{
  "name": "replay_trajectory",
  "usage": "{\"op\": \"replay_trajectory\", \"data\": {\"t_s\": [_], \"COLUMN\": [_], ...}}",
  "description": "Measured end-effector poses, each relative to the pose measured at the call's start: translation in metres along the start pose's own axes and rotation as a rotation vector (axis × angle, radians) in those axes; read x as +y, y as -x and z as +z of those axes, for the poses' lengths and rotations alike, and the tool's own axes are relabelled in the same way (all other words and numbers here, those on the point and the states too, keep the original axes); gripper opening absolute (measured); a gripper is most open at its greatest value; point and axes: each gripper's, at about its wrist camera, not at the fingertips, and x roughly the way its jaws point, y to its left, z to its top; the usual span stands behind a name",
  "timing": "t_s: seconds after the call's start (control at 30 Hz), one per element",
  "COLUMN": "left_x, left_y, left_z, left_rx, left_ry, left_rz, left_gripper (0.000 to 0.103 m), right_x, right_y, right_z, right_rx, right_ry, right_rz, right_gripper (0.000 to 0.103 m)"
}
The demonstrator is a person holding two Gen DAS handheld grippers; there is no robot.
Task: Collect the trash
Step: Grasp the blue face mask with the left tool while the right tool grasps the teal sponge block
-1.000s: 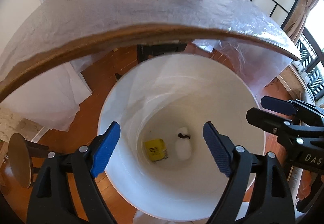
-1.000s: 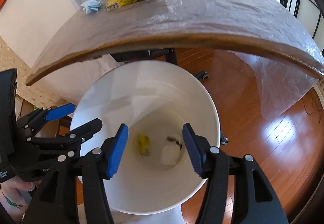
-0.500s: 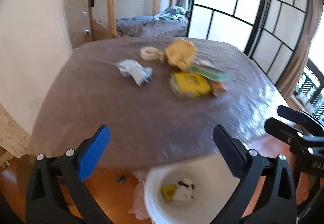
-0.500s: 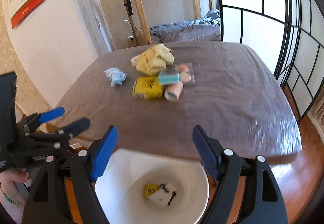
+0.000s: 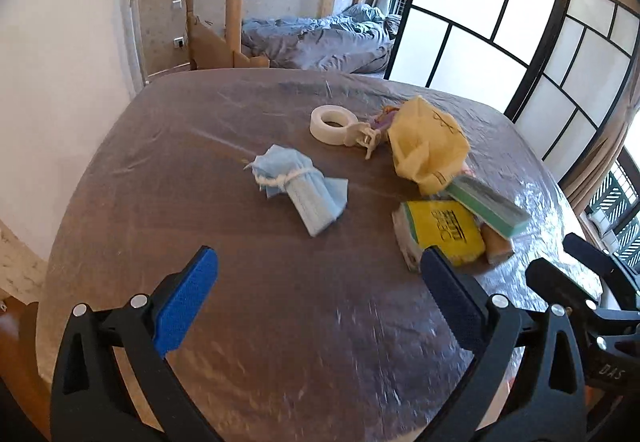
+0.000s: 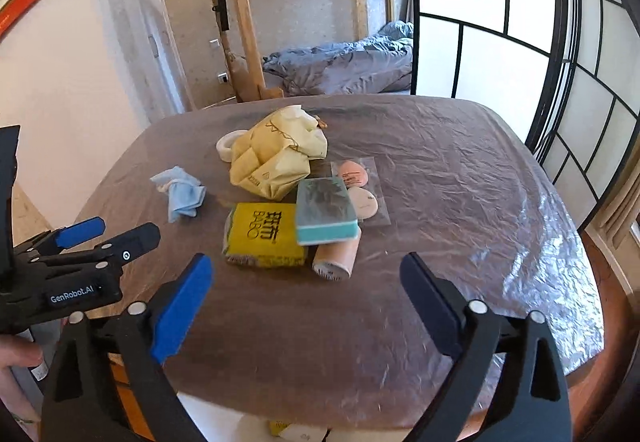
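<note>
Trash lies on the brown, plastic-covered table (image 5: 280,322) (image 6: 440,182): a bundled blue face mask (image 5: 300,190) (image 6: 182,194), a white tape roll (image 5: 332,124), a crumpled yellow paper bag (image 5: 428,146) (image 6: 276,158), a yellow pack (image 5: 440,234) (image 6: 262,236), a teal sponge (image 5: 486,208) (image 6: 326,214) and a tan roll (image 6: 334,258). My left gripper (image 5: 318,262) hangs open above the near table, short of the mask, holding nothing. My right gripper (image 6: 306,266) hovers before the yellow pack, its jaws opening with nothing between them.
A clear packet of pink puffs (image 6: 358,190) lies behind the sponge. Beyond the table stand a wooden bunk bed (image 6: 240,42) with grey bedding and paper screens (image 5: 500,22) to the right. A pale wall runs on the left. A hand (image 6: 16,354) holds the left gripper.
Both grippers rose from over the white bin beneath the table edge to above the tabletop. Their jaws spread wider. The bin has dropped almost out of view.
</note>
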Motion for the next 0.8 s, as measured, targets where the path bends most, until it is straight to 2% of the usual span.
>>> {"op": "replay_trajectory", "data": {"t_s": [0.1,0.2,0.3,0.57,0.67,0.77,0.8], "left_x": [0.001,-0.002,-0.003,0.0,0.0,-0.003,-0.004], "left_y": [-0.01,-0.021,-0.032,-0.059,-0.069,-0.071,-0.071], "left_z": [0.007,0.014,0.021,0.037,0.037,0.039,0.039], "left_rx": [0.015,0.02,0.033,0.06,0.08,0.074,0.072], "left_ry": [0.004,-0.002,0.018,0.055,0.061,0.046,0.039], "left_rz": [-0.013,0.0,0.007,0.032,0.033,0.05,0.051], "left_gripper": [0.096,0.096,0.096,0.093,0.084,0.079,0.072], "right_x": [-0.003,-0.007,-0.008,-0.009,-0.012,-0.016,-0.018], "right_y": [-0.009,-0.021,-0.034,-0.054,-0.061,-0.066,-0.067], "right_z": [0.006,0.012,0.018,0.021,0.02,0.019,0.018], "right_rx": [0.006,0.014,0.038,0.066,0.084,0.093,0.093], "right_ry": [-0.012,-0.016,-0.012,-0.003,-0.015,-0.031,-0.04], "right_rz": [0.003,0.018,0.036,0.072,0.093,0.103,0.112], "right_gripper": [0.087,0.086,0.08,0.079,0.072,0.07,0.066]}}
